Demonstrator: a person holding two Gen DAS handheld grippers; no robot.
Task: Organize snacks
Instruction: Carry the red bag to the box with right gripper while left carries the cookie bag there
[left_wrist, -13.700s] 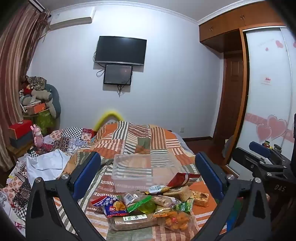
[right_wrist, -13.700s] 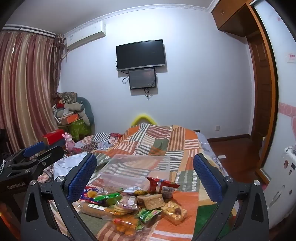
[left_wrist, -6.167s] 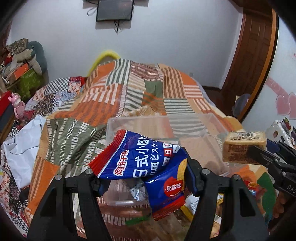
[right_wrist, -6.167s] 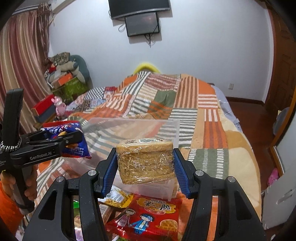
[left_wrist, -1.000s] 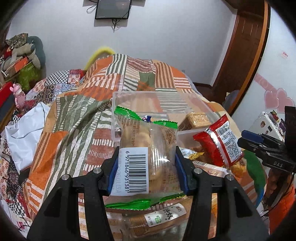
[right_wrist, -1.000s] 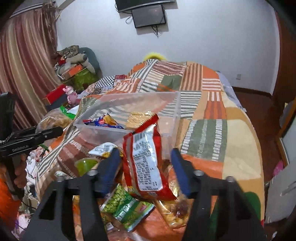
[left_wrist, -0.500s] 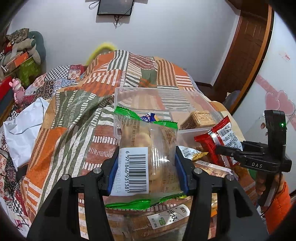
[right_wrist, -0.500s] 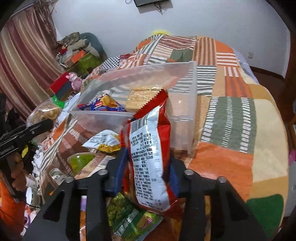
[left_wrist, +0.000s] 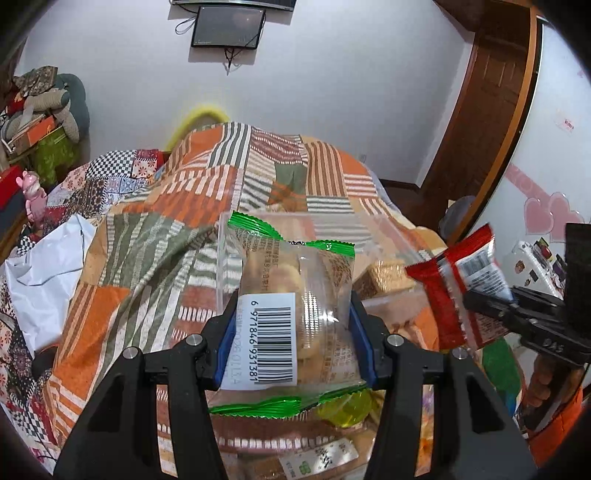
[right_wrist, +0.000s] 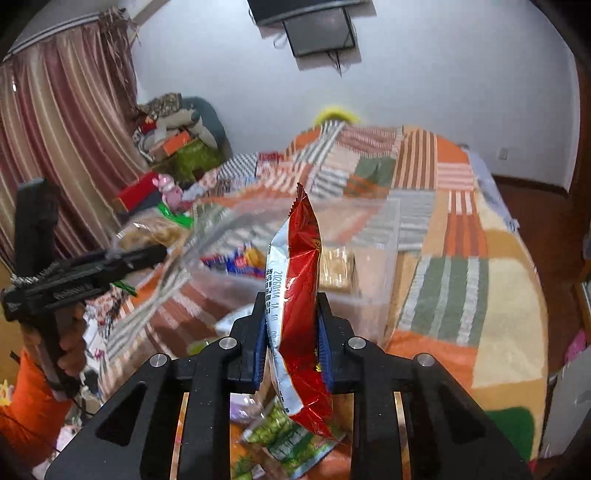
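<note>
At the centre of the left wrist frame, the left gripper (left_wrist: 294, 334) has its jaws clamped on a clear, green-edged cookie packet (left_wrist: 291, 314) with a white barcode label. In the right wrist view's lower middle, the right gripper (right_wrist: 292, 343), jaws just closed, pinches a crinkled red-and-silver foil snack bag (right_wrist: 297, 295) upright before the clear plastic bin (right_wrist: 384, 258) on the patchwork bed (right_wrist: 461, 258).

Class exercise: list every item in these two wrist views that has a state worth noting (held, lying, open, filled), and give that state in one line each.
Left gripper: shut on the clear green-edged snack bag.
Right gripper: jaws just closed, shut on the red snack packet.
Clear plastic bin: open-topped, on the bed, holding a blue packet and a wrapped cracker block.
Green snack packet: lying on the bed.
</note>
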